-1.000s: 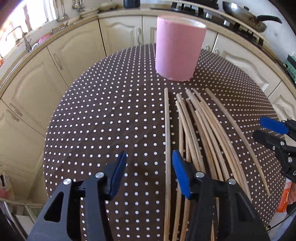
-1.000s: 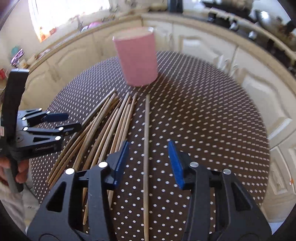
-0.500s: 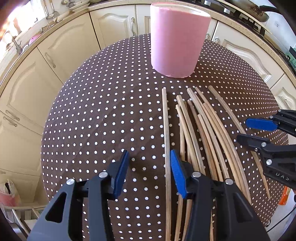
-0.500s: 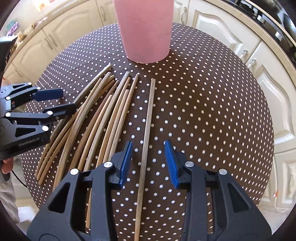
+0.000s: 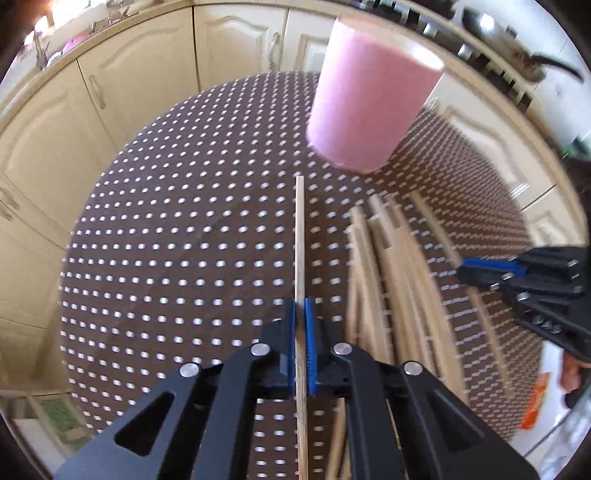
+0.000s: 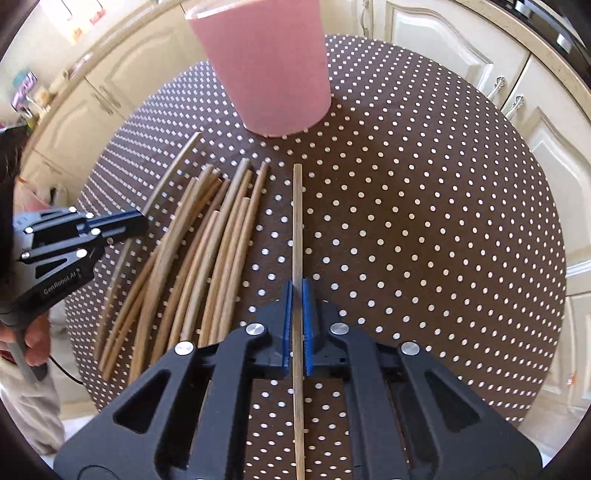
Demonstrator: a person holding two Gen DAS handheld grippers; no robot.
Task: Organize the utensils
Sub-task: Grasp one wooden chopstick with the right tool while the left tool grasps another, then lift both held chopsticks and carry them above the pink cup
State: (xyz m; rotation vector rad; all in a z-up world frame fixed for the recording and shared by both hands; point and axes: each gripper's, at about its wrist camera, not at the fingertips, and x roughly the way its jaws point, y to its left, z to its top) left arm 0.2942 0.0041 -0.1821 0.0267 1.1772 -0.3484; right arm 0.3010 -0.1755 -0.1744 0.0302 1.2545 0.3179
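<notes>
A tall pink cup (image 5: 373, 99) stands at the far side of a round table with a brown polka-dot cloth (image 5: 166, 240); it also shows in the right wrist view (image 6: 269, 62). My left gripper (image 5: 300, 321) is shut on a thin wooden chopstick (image 5: 300, 236) pointing toward the cup. My right gripper (image 6: 297, 299) is shut on another chopstick (image 6: 297, 221), also pointing toward the cup. A pile of several loose chopsticks (image 6: 199, 251) lies between them, also seen in the left wrist view (image 5: 399, 266).
Cream kitchen cabinets (image 5: 140, 77) and a counter ring the table. A frying pan (image 5: 498, 29) sits on the stove at the back right. The other gripper shows at the right edge (image 5: 528, 280) and left edge (image 6: 66, 240).
Both grippers have gone from open to shut, each closing on a single chopstick at the edge of the pile. The left wrist view is blurred by motion.
</notes>
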